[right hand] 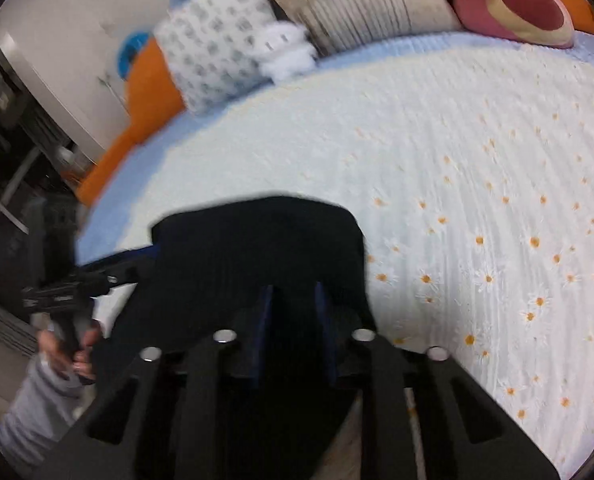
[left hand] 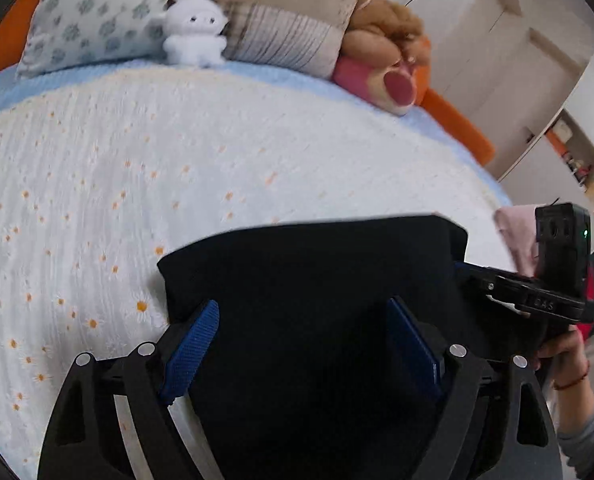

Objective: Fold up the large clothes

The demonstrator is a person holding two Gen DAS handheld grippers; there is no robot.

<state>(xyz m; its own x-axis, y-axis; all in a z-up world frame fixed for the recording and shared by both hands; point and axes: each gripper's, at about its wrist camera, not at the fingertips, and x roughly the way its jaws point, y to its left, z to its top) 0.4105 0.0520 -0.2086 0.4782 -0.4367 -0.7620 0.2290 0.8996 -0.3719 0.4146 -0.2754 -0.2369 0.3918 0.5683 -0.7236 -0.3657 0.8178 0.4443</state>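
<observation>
A black garment (left hand: 313, 272) lies folded at the near edge of a bed with a white daisy-print cover (left hand: 137, 184). My left gripper (left hand: 301, 316) hovers over it, blue pads wide apart, nothing between them. In the right wrist view the same black garment (right hand: 257, 240) sits under my right gripper (right hand: 293, 300); its blue pads stand close together with black cloth around them, and the picture is too dark to show a grip. The right gripper also shows at the right of the left wrist view (left hand: 537, 280).
Pillows (left hand: 97, 12), a white plush toy (left hand: 195, 32) and a brown and pink plush (left hand: 385, 60) line the head of the bed. A pink cloth (left hand: 517, 236) lies at the bed's right edge. Wardrobe doors and shelves stand to the right.
</observation>
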